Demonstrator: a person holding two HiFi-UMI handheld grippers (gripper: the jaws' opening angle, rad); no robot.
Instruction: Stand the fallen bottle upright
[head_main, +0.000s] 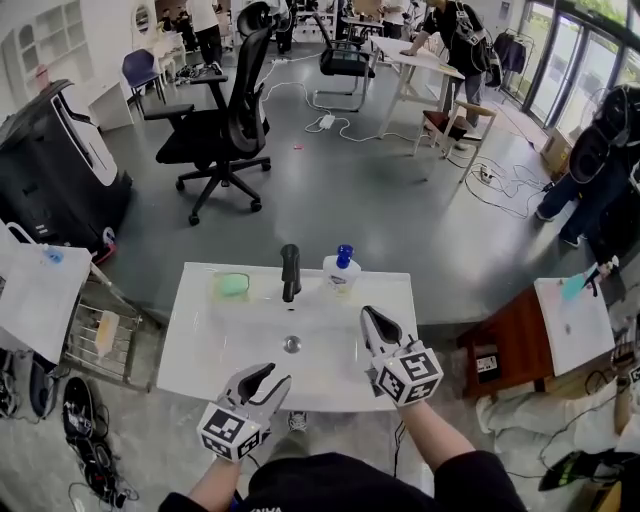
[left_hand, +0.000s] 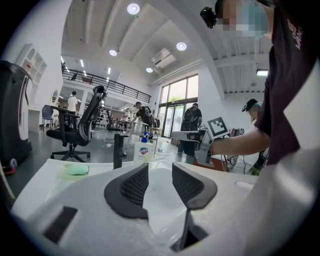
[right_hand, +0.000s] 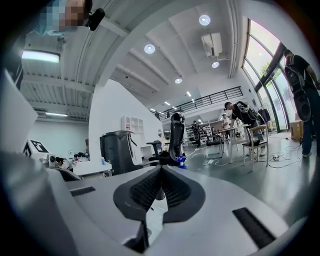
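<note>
A white soap bottle (head_main: 341, 272) with a blue pump cap stands upright at the back rim of the white sink (head_main: 200, 340), just right of the black faucet (head_main: 290, 272). In the left gripper view the bottle (left_hand: 144, 150) stands far beyond the jaws. My left gripper (head_main: 268, 376) hovers over the sink's front edge, open with nothing between its fingers (left_hand: 160, 170). My right gripper (head_main: 372, 315) is over the sink's right side, a little short of the bottle, shut and empty (right_hand: 161, 172). Only the blue cap (right_hand: 181, 159) peeks past its jaws.
A green soap bar (head_main: 232, 285) lies left of the faucet. The drain (head_main: 291, 344) is in the basin's middle. A wire rack (head_main: 105, 335) stands at the left and a brown cabinet (head_main: 515, 345) at the right. A black office chair (head_main: 225, 125) and people are farther back.
</note>
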